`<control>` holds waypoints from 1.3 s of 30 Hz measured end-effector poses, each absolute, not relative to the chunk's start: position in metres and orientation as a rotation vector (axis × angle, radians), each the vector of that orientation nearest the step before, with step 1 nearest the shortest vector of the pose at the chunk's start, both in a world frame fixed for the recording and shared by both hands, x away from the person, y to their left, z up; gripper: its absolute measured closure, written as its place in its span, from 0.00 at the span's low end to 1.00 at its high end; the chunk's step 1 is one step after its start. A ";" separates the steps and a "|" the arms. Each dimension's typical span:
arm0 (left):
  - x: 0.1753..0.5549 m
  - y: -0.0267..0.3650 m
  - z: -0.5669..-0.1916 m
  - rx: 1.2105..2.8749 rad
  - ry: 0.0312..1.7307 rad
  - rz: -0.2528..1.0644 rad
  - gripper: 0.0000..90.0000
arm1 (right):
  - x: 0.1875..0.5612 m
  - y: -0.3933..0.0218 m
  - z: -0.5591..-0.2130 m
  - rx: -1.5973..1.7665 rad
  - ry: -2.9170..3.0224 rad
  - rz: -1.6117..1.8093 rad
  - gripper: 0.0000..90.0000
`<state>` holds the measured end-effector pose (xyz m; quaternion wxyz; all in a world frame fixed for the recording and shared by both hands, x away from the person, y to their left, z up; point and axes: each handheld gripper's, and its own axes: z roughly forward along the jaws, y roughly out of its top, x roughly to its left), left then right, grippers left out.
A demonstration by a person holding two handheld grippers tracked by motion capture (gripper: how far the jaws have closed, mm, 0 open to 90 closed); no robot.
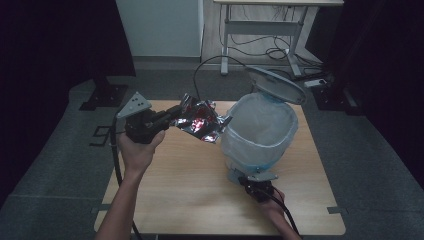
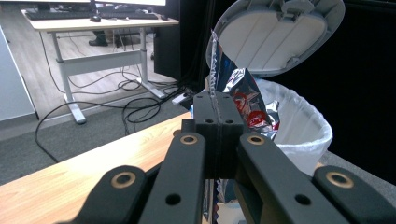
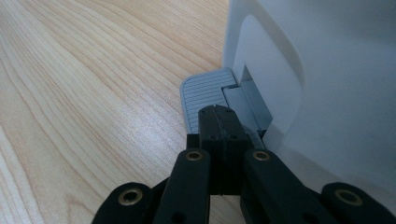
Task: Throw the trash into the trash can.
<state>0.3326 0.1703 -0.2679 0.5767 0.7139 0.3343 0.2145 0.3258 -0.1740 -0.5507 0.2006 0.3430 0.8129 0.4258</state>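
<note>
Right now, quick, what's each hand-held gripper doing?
Left hand-held gripper: shut on the foil wrapper, held beside the bin.
Right hand-held gripper: shut, holding nothing, jaws resting on the bin's pedal.

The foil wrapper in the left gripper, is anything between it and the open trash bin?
Nothing visible. The foil wrapper, clamped in the left gripper, hangs beside the bin's rim. The lid stands open, with the right gripper on the pedal.
</note>
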 end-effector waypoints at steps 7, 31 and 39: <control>0.337 0.166 -0.262 1.658 0.768 0.499 1.00 | 0.326 -0.174 -0.551 0.959 2.271 1.190 1.00; 0.353 0.145 -0.253 1.644 0.740 0.481 1.00 | 0.326 -0.174 -0.551 0.960 2.269 1.188 1.00; 0.359 0.135 -0.252 1.651 0.732 0.476 1.00 | 0.326 -0.174 -0.551 0.959 2.269 1.188 1.00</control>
